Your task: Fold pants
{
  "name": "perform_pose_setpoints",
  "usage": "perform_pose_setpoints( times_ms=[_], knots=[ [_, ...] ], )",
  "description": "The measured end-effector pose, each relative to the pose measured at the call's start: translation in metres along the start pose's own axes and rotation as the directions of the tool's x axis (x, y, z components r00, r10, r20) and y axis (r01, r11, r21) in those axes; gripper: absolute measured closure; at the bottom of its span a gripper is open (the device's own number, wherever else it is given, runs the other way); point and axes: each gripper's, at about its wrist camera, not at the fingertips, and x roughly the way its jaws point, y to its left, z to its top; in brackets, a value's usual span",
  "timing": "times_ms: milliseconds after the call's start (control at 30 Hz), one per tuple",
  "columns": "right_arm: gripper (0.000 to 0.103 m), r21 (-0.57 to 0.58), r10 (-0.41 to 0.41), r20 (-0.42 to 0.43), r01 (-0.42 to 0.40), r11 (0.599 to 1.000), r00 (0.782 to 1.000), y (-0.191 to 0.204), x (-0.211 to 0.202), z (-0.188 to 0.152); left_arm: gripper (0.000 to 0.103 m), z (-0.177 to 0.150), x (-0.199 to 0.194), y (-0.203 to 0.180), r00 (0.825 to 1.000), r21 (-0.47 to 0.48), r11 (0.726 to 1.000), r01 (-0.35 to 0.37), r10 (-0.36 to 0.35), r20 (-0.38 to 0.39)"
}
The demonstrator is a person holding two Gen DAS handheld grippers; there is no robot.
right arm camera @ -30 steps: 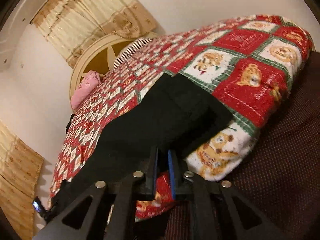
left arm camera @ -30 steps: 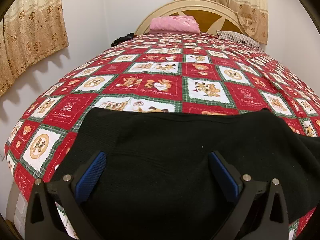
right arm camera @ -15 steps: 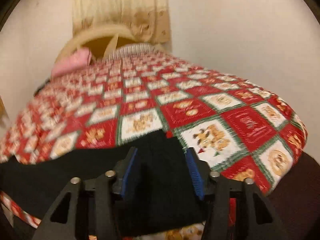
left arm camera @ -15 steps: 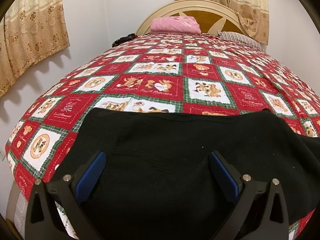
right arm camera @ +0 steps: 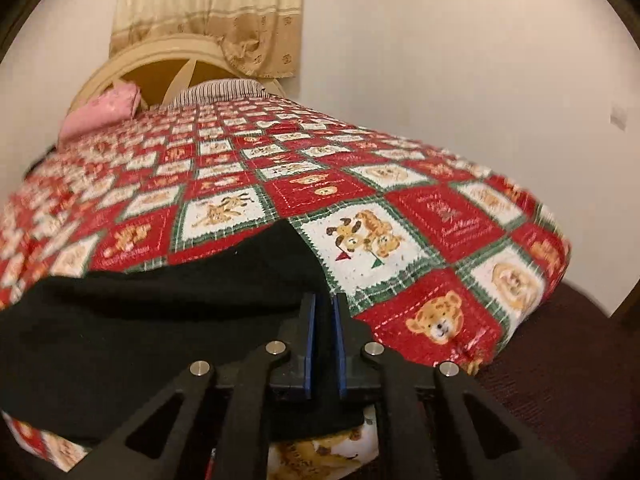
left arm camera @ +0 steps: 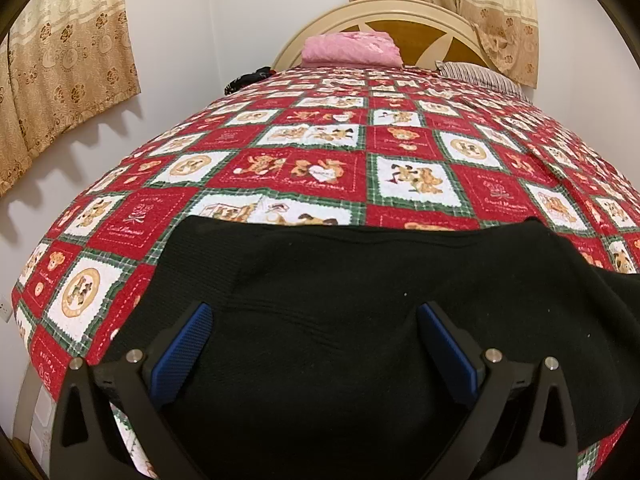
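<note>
A bed filled both views, covered by a quilt [left arm camera: 320, 168] of red, white and green squares printed with teddy bears. At its far end stood a rounded cream and wood headboard [left arm camera: 404, 24], with a pink pillow [left arm camera: 352, 50] and a striped pillow [left arm camera: 480, 74] against it. Beige patterned curtains [left arm camera: 68, 80] hung on the white walls, and a small dark bundle [left arm camera: 248, 78] lay near the far left corner of the bed.

The black pants [left arm camera: 360, 320] lay spread across the near end of the quilt, one edge hanging over the foot of the bed.

The left gripper [left arm camera: 316, 344] hung just above the pants with its blue pads [left arm camera: 182, 354] wide apart, gripping nothing; whether the tips touched the cloth could not be told.

The right gripper [right arm camera: 325, 304] sat at the right edge of the pants, near the bed's corner. Its jaws had just been closing and stood nearly together, pinching a fold of the black cloth between the pads [right arm camera: 310, 340].
</note>
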Motion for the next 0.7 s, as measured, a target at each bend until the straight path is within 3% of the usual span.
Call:
perform_pose_setpoints(
  times_ms=[33,100,133,233,300,367,500,600,700],
  knots=[
    [0.082,-0.010,-0.043,-0.004,0.043,0.999,0.999,0.001,-0.001,0.003,0.000,0.000,0.000,0.000,1.000,0.000,1.000,0.001,-0.001,0.001],
    [0.058,0.023,-0.141,0.016,0.140,0.990,0.990,0.002,-0.012,0.007,0.000,0.000,-0.001,0.000,1.000,-0.001,1.000,-0.001,0.001,0.003],
    [0.057,0.043,-0.152,0.059,0.150,0.988,0.987,0.005,-0.023,0.008,0.000,0.000,-0.001,-0.001,1.000,0.000,1.000,-0.003,0.003,0.004],
    [0.056,-0.059,-0.061,0.207,0.075,0.995,0.976,0.041,-0.056,0.015,0.000,0.000,-0.001,-0.002,1.000,0.001,1.000,-0.005,0.005,0.004],
    [0.056,-0.170,0.111,0.208,-0.076,0.983,0.972,0.070,-0.066,0.021,0.000,0.000,-0.001,-0.003,1.000,0.003,1.000,-0.006,0.006,0.002],
    [0.056,-0.241,0.281,0.151,-0.240,0.940,0.948,0.095,-0.068,0.027,0.000,0.000,-0.001,-0.003,1.000,0.002,1.000,-0.005,0.005,0.002],
    [0.056,-0.400,0.463,0.065,-0.402,0.824,0.884,0.151,-0.076,0.026,0.000,0.000,-0.001,-0.003,1.000,0.003,1.000,-0.006,0.006,0.002],
    [0.056,-0.480,0.545,-0.026,-0.488,0.729,0.838,0.195,-0.072,0.023,0.000,0.000,-0.001,-0.003,1.000,0.003,1.000,-0.005,0.005,0.002],
    [0.056,-0.573,0.572,-0.086,-0.510,0.641,0.816,0.242,-0.067,0.017,0.000,0.000,-0.001,-0.002,1.000,0.002,1.000,-0.005,0.005,0.003]
  ],
)
